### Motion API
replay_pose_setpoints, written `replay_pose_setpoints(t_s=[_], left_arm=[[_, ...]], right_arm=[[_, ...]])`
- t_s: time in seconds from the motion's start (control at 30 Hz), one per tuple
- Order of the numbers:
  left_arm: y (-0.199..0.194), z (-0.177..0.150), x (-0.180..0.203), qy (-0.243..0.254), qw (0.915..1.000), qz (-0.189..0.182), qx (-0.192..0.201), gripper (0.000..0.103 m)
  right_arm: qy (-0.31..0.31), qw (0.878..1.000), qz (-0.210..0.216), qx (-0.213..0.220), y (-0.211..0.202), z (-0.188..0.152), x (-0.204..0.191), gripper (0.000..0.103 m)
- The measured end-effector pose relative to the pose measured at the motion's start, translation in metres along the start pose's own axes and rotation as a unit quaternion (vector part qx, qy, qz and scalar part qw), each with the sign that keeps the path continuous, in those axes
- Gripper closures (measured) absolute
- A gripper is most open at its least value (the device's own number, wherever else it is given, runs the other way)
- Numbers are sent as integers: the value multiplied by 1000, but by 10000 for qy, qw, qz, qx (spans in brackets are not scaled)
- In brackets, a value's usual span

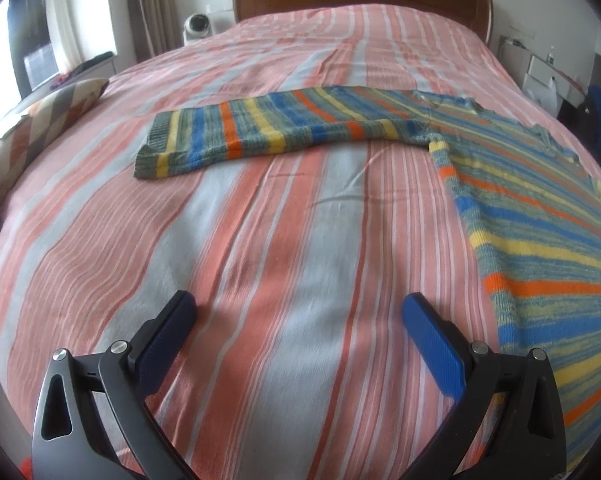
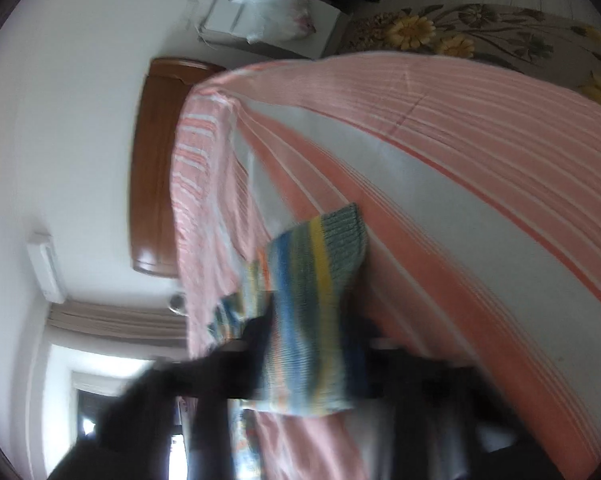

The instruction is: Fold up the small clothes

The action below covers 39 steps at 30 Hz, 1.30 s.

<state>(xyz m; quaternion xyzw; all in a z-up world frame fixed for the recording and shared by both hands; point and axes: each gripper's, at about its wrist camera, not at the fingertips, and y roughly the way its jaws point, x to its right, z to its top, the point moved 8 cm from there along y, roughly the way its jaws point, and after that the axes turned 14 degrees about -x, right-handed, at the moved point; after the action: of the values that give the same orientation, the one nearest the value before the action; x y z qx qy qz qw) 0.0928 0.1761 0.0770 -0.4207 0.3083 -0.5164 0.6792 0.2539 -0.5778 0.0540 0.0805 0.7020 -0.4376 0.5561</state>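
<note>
Ahead of left fingers (image 1: 300,312), sweater sleeve (image 1: 260,128)

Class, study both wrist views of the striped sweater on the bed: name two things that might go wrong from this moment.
1. The right gripper holds one sleeve only near its cuff; the knit may slip free mid-fold.
2. The left gripper hangs open over the bare bedspread, away from the sweater, so nothing pins the body; pulling the sleeve may drag it askew.
</note>
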Motion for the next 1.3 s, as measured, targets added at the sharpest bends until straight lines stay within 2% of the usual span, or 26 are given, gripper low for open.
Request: replay_pose_setpoints(t_s=[0.1,0.2,0.27,0.33,0.43,0.53,0.57,0.6,0.63,0.67,0.77,0.87,0.97,1.03,1.07,1.1,1.13,1.2,1.27,1.3], left_arm=[[1,-1,0,3,9999,-9,133,0],[1,-1,1,-2,9998,-22,215,0],[1,-1,1,-4,9997,-27,237,0],[1,-1,1,-10,9997,-42,258,0],[2,0,1,-11,9996,-53,285,0],[2,-1,1,-19,9995,-46,325,0],[1,-2,1,-22,9994,-46,337,0],[1,-3,1,-26,9994,-47,344,0],[1,-4,1,-30,9994,-51,351,0],[1,-4,1,-34,9993,-56,356,0],[1,-4,1,-34,9993,-42,359,0],[1,-4,1,-35,9993,-30,366,0],[1,-3,0,-36,9993,-21,372,0],[1,-3,0,-34,9993,-32,369,0],[1,-3,0,-33,9993,-28,370,0],[1,-3,0,-34,9993,-26,373,0],[1,-3,0,-33,9993,-28,374,0],[1,-3,0,-30,9993,-29,374,0],[1,-3,0,-32,9993,-31,372,0],[1,-3,1,-31,9993,-28,373,0]], right_arm=[[-451,9974,-530,195,-6,-2,-22,99],[-1470,9836,-996,319,-6,-18,-90,99],[-2168,9700,-1083,208,8,-41,-143,99],[-2853,9535,-971,-62,35,-75,-204,99],[-3549,9297,-835,-517,92,-127,-271,99],[-3903,9118,-835,-968,156,-171,-300,98],[-3950,9081,-868,-1082,178,-185,-302,94],[-3936,9076,-774,-1242,199,-198,-304,83],[-3801,9086,-644,-1609,223,-211,-301,51],[-3629,9110,-539,-1885,239,-217,-295,40],[-3170,9245,-75,-2115,257,-224,-284,38],[-2940,9328,-135,-2080,246,-212,-260,38],[-2625,9397,-644,-2098,232,-186,-221,38],[-2457,9386,-1477,-1918,219,-165,-176,39],[-2403,9338,-2032,-1701,209,-151,-150,44],[-2410,9319,-2226,-1546,200,-140,-136,65],[-2438,9329,-2231,-1434,189,-134,-128,63],[-2549,9263,-2576,-1036,165,-129,-121,61],[-2944,9193,-2465,-867,145,-144,-128,57],[-3151,9127,-2458,-851,139,-154,-133,52]])
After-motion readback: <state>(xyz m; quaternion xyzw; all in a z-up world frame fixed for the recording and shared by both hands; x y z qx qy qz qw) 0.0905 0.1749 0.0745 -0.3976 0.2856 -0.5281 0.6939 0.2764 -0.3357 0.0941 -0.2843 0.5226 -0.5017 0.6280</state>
